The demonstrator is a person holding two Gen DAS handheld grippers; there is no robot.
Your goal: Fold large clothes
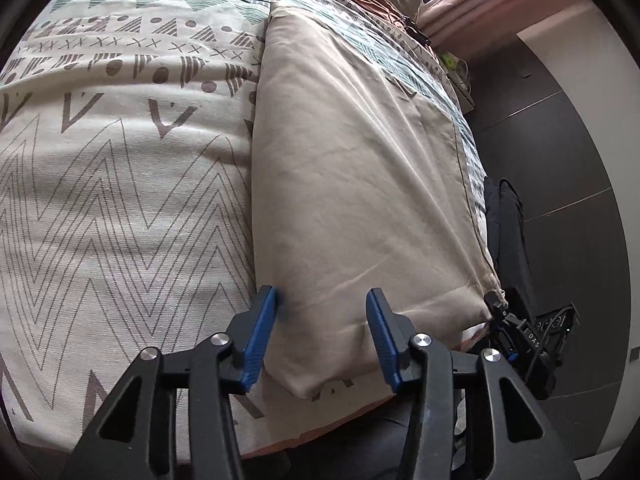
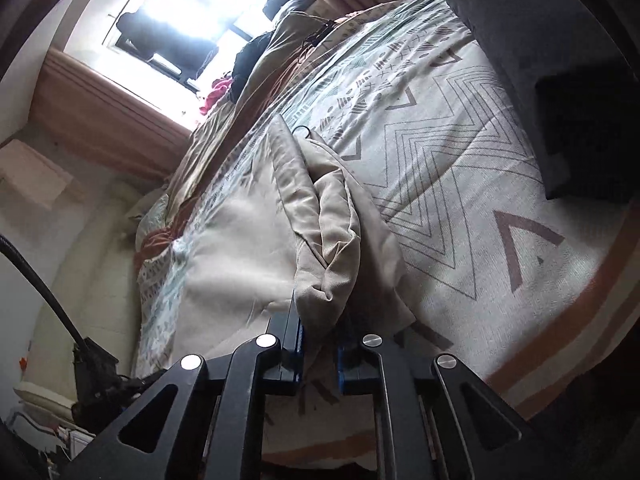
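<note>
A large beige garment (image 1: 352,184) lies folded lengthwise on a patterned bedspread (image 1: 120,200). My left gripper (image 1: 321,292) hangs open over its near left corner. The left blue pad (image 1: 262,336) sits at the cloth's left edge and the right pad (image 1: 382,340) stands above the fabric. At the near right corner, my right gripper (image 1: 506,320) shows as a black frame. In the right wrist view my right gripper (image 2: 318,320) is shut on a bunched fold of the beige garment (image 2: 332,240), which rises in a ridge from its jaws.
The bedspread (image 2: 460,160) runs wide to one side of the garment. A dark grey cushion (image 2: 540,48) lies at the far corner and rumpled bedding (image 2: 240,92) lies near a bright window (image 2: 180,12). Dark floor (image 1: 560,152) borders the bed, with dark cloth (image 1: 508,232) at its edge.
</note>
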